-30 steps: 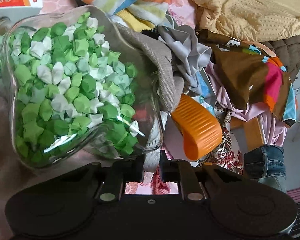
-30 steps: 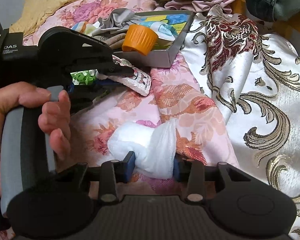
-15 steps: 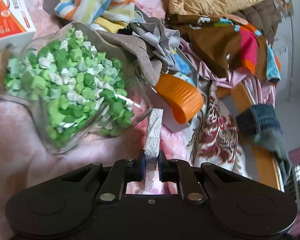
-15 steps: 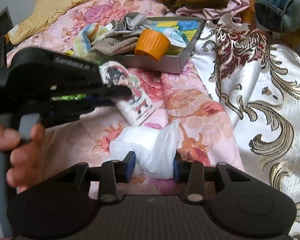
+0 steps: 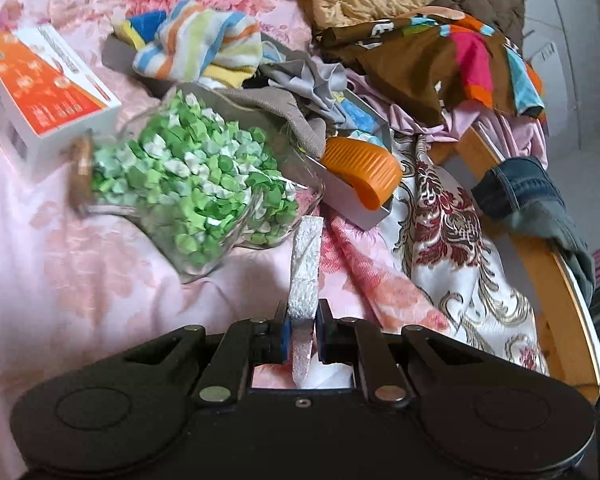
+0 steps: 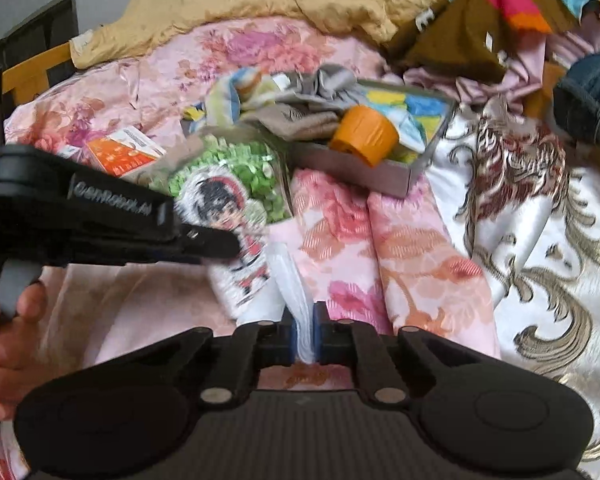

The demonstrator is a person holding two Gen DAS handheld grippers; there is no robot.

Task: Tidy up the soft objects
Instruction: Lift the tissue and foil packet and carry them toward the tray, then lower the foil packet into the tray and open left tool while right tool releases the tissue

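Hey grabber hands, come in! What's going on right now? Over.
Left gripper shut on flat white cartoon-print pouch. Right gripper shut on thin white cloth. Glass jar of green paper stars lies just ahead, close.

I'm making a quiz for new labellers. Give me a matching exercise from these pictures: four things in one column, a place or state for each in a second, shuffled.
Things
1. jar
2. orange cap
3. printed cloth
4. jeans

Places or states
A. pinched in the left tool
B. lying on its side, full of green paper stars
C. draped over the wooden rail at the bed's edge
D. in the grey tray

Pairs: 1-B, 2-D, 3-A, 4-C
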